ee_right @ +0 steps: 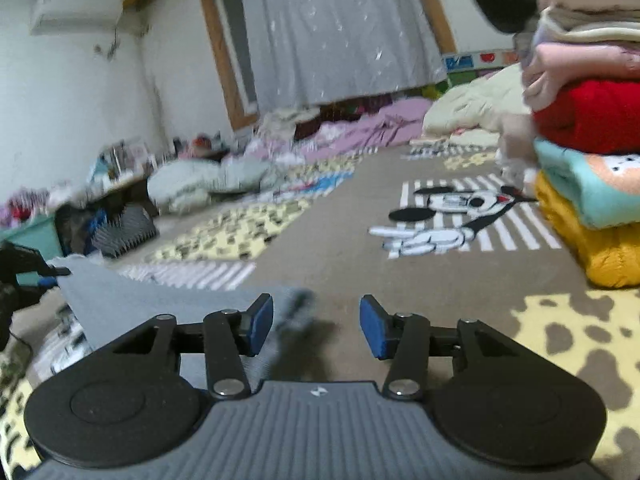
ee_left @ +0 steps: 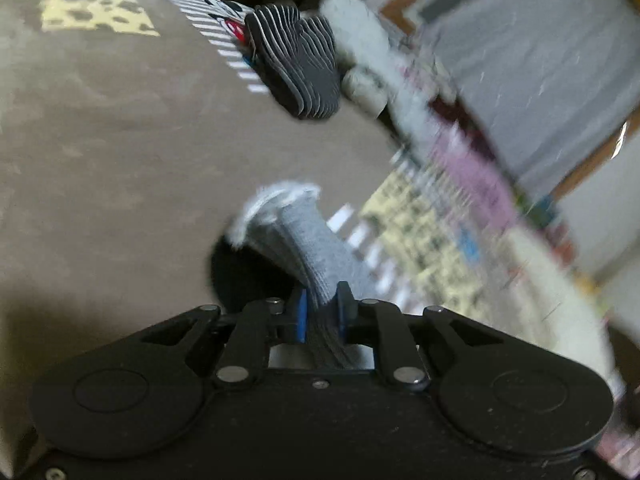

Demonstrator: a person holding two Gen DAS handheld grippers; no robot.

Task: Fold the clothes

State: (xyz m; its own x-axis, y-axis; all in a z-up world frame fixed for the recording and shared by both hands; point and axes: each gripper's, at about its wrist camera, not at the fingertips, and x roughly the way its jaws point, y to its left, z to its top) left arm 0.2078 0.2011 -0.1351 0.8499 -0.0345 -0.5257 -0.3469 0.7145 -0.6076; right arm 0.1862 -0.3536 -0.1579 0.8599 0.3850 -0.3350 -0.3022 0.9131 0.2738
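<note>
A grey knit garment [ee_left: 316,248] hangs out from between the blue pads of my left gripper [ee_left: 322,308], which is shut on it above a brown blanket [ee_left: 120,140]. In the right wrist view the same grey garment [ee_right: 160,304] stretches flat from the left edge toward my right gripper [ee_right: 317,330]. That gripper is open. A blurred end of the cloth lies between its jaws beside the left pad [ee_right: 260,326], and the pads do not press on it. A black shape at the far left [ee_right: 24,272] meets the garment's far corner.
A tall stack of folded clothes [ee_right: 592,160] stands at the right on the blanket with the cartoon mouse print [ee_right: 452,216]. A dark striped folded pile [ee_left: 296,60] lies further back. Loose bedding [ee_right: 360,128] and a curtain [ee_right: 340,32] fill the background.
</note>
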